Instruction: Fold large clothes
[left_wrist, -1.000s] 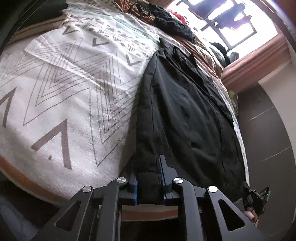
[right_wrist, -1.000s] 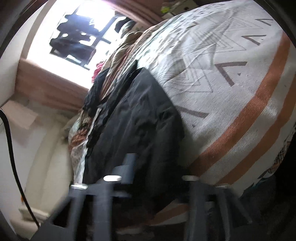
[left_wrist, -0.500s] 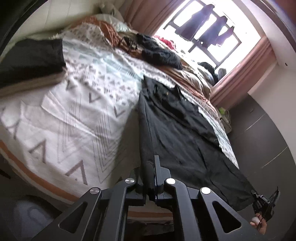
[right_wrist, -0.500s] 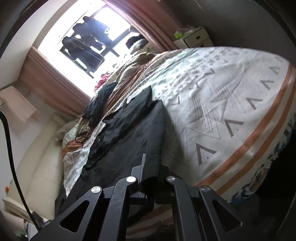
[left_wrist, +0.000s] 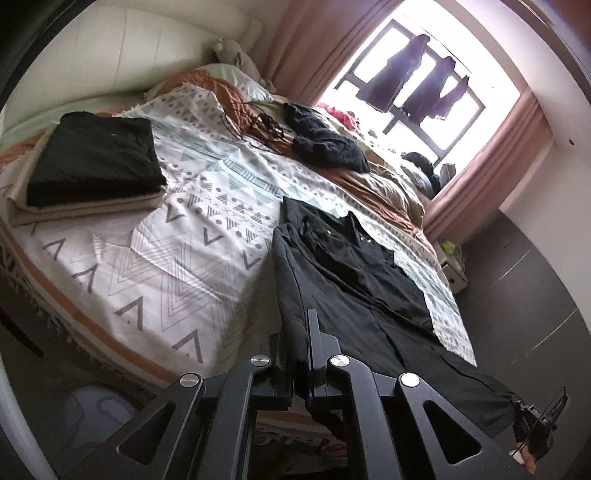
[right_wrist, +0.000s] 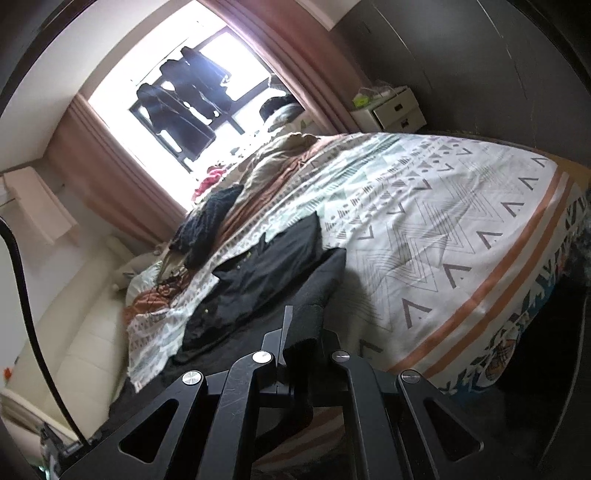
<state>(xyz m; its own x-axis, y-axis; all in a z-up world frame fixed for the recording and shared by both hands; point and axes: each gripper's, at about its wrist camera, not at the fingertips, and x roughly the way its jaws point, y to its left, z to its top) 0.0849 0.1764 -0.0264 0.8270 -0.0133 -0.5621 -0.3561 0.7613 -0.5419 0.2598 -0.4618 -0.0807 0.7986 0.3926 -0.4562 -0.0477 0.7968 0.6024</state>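
Note:
A large black garment (left_wrist: 351, 273) lies lengthwise on the patterned bedspread (left_wrist: 166, 266), collar toward the window. My left gripper (left_wrist: 301, 332) is shut on one corner of its near edge and holds it above the bed's edge. In the right wrist view the same black garment (right_wrist: 266, 273) rises from the bedspread (right_wrist: 443, 221) to my right gripper (right_wrist: 301, 325), shut on the other near corner. The right gripper (left_wrist: 535, 424) also shows at the lower right of the left wrist view, with the fabric stretched toward it.
A folded black garment (left_wrist: 96, 158) rests on a folded beige one at the bed's far left. A black knit piece (left_wrist: 325, 144), cables (left_wrist: 258, 125) and crumpled brown bedding lie near the window (left_wrist: 417, 85). A white nightstand (right_wrist: 395, 109) stands beside the bed.
Both grippers have risen and drawn back from the bed, lifting the garment's near edge with them. The left jaws have pressed fully together on the fabric.

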